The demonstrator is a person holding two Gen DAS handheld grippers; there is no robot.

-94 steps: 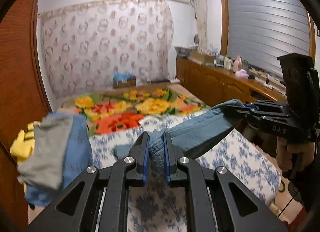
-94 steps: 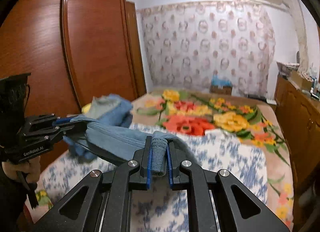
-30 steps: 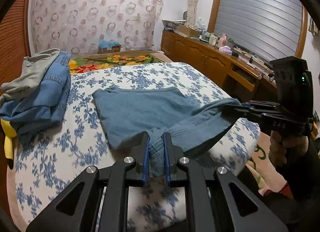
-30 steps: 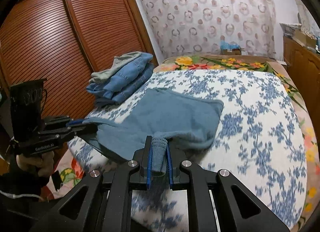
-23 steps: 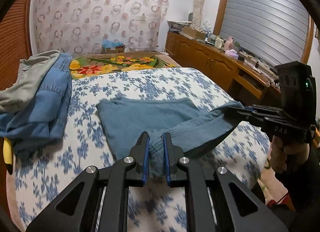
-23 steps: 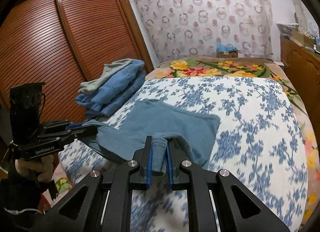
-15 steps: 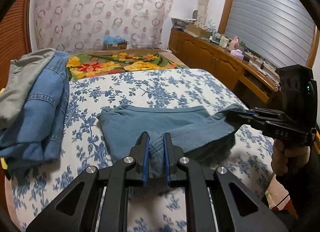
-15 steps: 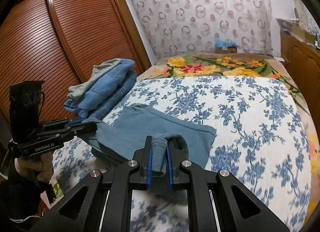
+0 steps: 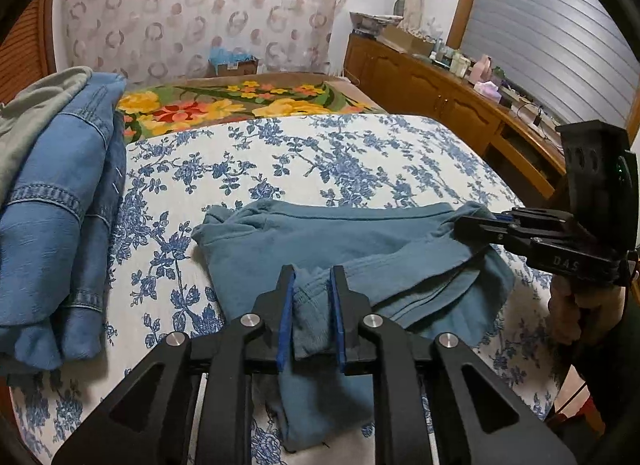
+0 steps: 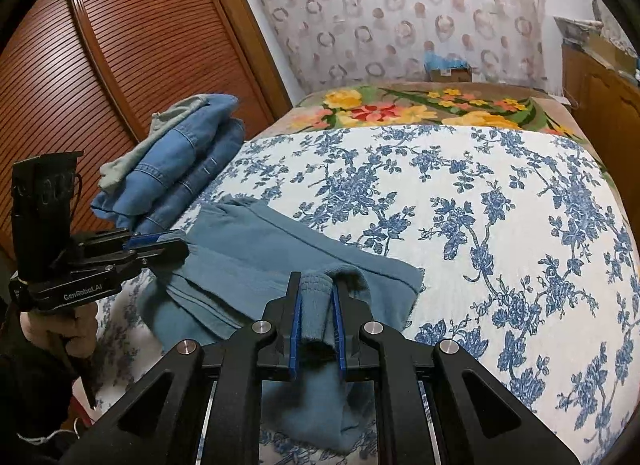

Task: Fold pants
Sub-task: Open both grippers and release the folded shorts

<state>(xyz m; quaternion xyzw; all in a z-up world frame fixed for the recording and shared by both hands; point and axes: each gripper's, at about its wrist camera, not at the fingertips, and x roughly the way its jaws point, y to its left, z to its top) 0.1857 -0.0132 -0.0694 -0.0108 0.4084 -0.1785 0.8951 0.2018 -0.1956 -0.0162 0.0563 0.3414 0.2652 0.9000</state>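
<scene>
Floral bedding covered the bed [image 9: 360, 153], with a pile of denim clothes [image 9: 60, 201] along its wardrobe side. Beside that pile lay the blue pants [image 9: 340, 237], now doubled over rather than spread flat as a second before. The left gripper [image 9: 312, 305] had just eased slightly yet still pinched one waistband corner; the right gripper [image 10: 316, 311] stayed clenched on the other. Probably the fold was landing, release next.

Bed [image 9: 360, 153] with white cover in blue flowers, filling the frame's centre. Directly on it: teal pants [image 9: 320, 237] at lower centre, stacked denim clothes [image 9: 60, 193] at left (grey piece on top).
</scene>
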